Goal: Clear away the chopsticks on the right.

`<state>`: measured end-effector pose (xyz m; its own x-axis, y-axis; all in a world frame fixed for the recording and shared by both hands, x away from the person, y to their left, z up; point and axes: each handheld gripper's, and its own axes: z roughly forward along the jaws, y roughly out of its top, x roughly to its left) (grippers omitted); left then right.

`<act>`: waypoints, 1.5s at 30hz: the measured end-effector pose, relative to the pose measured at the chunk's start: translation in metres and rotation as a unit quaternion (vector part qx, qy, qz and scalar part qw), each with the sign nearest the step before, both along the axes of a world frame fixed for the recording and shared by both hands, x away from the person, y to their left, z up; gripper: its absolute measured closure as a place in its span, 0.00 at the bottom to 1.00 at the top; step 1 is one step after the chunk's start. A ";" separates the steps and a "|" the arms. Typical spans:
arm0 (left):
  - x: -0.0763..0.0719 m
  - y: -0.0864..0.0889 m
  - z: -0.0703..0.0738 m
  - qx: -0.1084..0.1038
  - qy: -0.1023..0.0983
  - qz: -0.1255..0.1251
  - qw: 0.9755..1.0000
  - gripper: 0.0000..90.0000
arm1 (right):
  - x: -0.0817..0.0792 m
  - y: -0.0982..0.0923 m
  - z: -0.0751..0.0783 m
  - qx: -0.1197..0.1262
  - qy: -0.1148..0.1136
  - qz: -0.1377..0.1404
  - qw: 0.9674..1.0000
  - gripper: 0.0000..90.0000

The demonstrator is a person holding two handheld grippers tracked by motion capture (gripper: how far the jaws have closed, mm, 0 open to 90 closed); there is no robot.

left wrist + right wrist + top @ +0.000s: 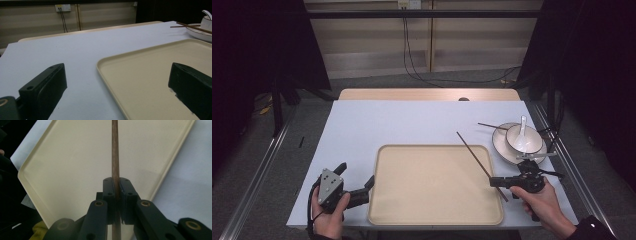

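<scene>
1. We see a pale desk (422, 120) with a cream tray (434, 212) lying flat near its front edge.
2. Our right claw (498, 182), held by the right hand (539, 200), is clenched on a brown chopstick (474, 155); in the right gripper view the stick runs straight up between the closed jaws, over the tray.
3. In the high view that chopstick slants from the claw at the tray's right rim up and to the left, across the tray's far right corner and out over the desk.
4. Our left claw (359, 182), held in the left hand (329, 220), is released, its jaws wide apart; one jaw is over the desk, the other over the tray's left edge.
5. On the desk right of the tray sits a white plate (502, 145) carrying a white bowl (526, 142) with a white spoon (522, 125) in it.
6. A second chopstick (489, 125) rests across the plate's far left rim.
</scene>
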<state>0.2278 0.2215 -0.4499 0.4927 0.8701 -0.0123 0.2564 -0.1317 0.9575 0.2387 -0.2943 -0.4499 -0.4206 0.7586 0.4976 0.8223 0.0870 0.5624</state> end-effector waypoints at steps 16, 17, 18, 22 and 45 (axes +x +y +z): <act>0.000 0.001 0.000 -0.002 0.002 -0.002 1.000 0.02 | 0.000 0.016 -0.018 -0.032 0.042 0.003 0.999 0.93; 0.000 0.001 0.000 -0.001 0.002 -0.002 1.000 0.02 | 0.000 0.017 -0.019 -0.032 0.047 0.004 0.998 0.93; 0.000 0.001 0.000 -0.001 0.003 -0.002 1.000 0.02 | 0.000 0.017 -0.019 -0.032 0.047 0.004 0.998 0.93; 0.001 0.001 -0.001 -0.002 0.005 -0.002 1.000 0.02 | 0.000 0.019 -0.020 -0.040 0.056 0.002 0.998 0.93; 0.001 0.001 -0.001 -0.003 0.006 -0.002 1.000 0.02 | 0.003 0.015 -0.016 -0.042 0.015 0.057 0.997 0.66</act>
<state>0.2285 0.2228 -0.4509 0.4964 0.8677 -0.0246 0.2682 -0.1263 0.9550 0.2421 -0.2791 -0.4664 -0.4922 0.7461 0.4485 0.8207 0.2260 0.5247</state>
